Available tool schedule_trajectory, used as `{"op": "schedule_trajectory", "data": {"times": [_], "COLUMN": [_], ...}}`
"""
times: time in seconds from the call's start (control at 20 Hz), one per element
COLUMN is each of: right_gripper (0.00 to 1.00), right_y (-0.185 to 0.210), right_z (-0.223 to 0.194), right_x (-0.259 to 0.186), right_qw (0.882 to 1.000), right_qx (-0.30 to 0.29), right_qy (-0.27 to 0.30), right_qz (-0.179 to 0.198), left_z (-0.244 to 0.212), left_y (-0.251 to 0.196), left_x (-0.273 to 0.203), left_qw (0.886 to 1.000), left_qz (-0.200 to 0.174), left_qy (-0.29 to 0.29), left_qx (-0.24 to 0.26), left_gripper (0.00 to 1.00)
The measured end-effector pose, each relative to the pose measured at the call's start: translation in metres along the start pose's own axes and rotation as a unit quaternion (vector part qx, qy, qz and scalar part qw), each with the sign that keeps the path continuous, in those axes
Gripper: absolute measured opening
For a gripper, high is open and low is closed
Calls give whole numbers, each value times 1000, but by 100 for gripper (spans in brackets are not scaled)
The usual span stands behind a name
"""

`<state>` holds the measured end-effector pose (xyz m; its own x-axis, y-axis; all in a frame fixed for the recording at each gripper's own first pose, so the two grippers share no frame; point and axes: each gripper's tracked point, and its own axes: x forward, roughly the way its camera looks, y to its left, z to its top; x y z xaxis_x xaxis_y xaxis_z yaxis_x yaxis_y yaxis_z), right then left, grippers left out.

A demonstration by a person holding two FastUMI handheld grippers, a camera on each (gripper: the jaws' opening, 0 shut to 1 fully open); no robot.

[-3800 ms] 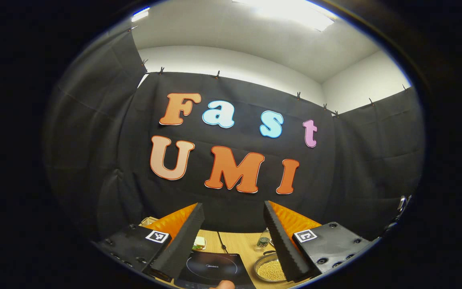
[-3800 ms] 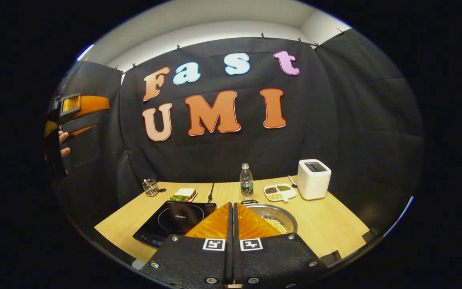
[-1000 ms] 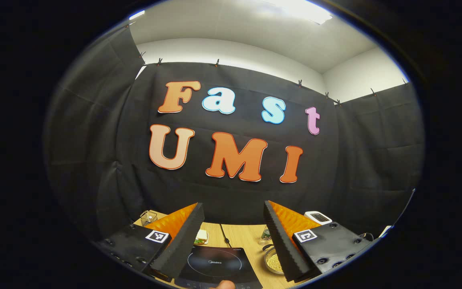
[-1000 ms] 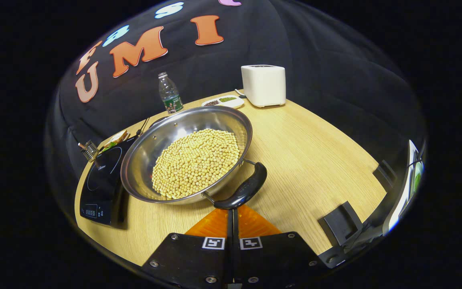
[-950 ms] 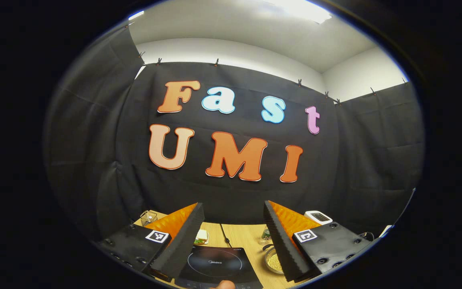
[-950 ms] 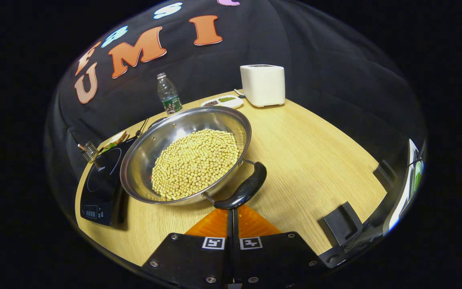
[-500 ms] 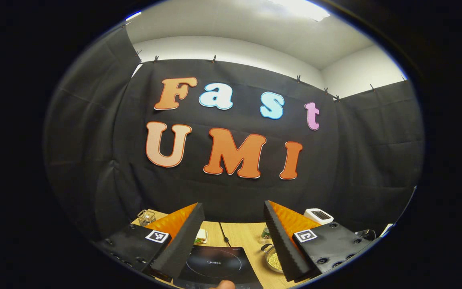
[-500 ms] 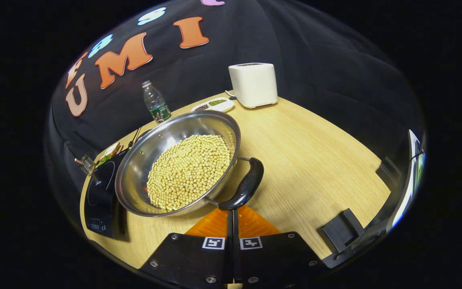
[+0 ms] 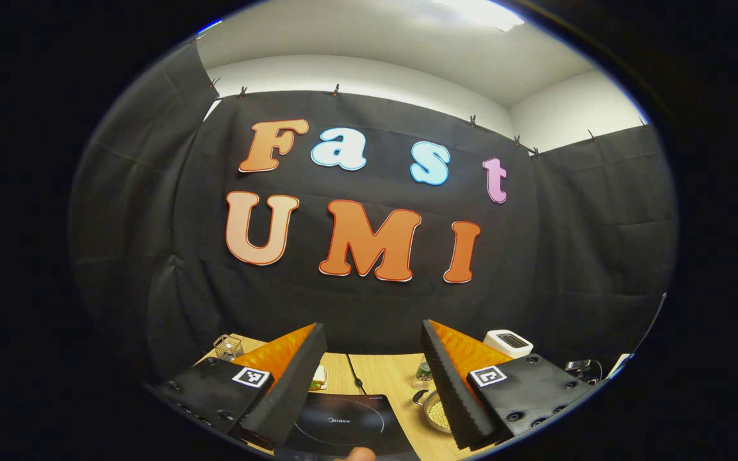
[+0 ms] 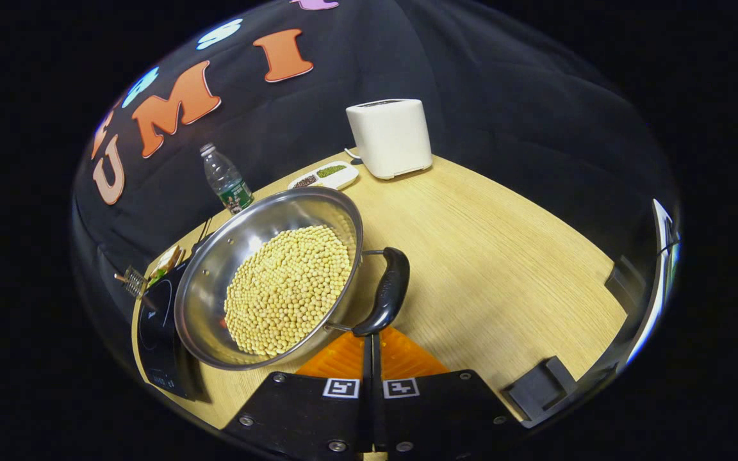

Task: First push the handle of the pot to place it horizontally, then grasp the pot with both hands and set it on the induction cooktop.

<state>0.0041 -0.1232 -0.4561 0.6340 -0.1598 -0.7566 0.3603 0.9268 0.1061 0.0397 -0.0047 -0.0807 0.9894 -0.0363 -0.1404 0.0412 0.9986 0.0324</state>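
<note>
1. One round steel pot (image 10: 215,288) of yellow beans sits on the wooden bench (image 10: 491,256), just beside one black induction cooktop (image 10: 154,314).
2. The right gripper (image 10: 372,342), clenched with nothing between its fingers, has its tips at the pot's black handle (image 10: 388,291).
3. The left gripper (image 9: 372,358) hangs released above the cooktop.
4. One white toaster (image 10: 389,136) and one clear bottle (image 10: 225,179) stand behind the pot.

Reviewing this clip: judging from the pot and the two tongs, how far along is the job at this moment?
Early stage. Nothing looks finished: the pot of beans sits on the table beside the induction cooktop, not on it. In hand: the right tongs, shut, tips at the near end of the pot's black handle, apparently pushing it. Left: the left tongs hang open above the cooktop, so the two-handed grasp and the lift are not yet done.
</note>
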Motion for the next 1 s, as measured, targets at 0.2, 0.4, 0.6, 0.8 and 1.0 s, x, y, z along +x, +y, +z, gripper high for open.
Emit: {"op": "schedule_trajectory", "data": {"times": [0.2, 0.4, 0.6, 0.8, 1.0], "right_gripper": [0, 0, 0, 0, 0], "right_y": [-4, -10, -15, -18, -20], "right_z": [11, 23, 34, 46, 57], "right_x": [13, 20, 26, 36, 47], "right_qw": [1000, 1000, 1000, 999, 999], "right_qx": [14, 16, 18, 11, 18], "right_qy": [2, 4, 4, 0, 3], "right_qz": [-3, -12, -17, -30, -29], "left_z": [-6, -11, -17, -22, -31], "left_y": [0, -4, -9, -13, -9], "left_x": [10, 17, 27, 36, 45], "left_qw": [1000, 1000, 1000, 1000, 1000], "left_qz": [1, -6, -12, -21, -18], "left_qy": [3, 8, 9, 15, 22], "left_qx": [0, -5, 5, -1, -2], "left_gripper": [98, 97, 97, 98, 98]}}
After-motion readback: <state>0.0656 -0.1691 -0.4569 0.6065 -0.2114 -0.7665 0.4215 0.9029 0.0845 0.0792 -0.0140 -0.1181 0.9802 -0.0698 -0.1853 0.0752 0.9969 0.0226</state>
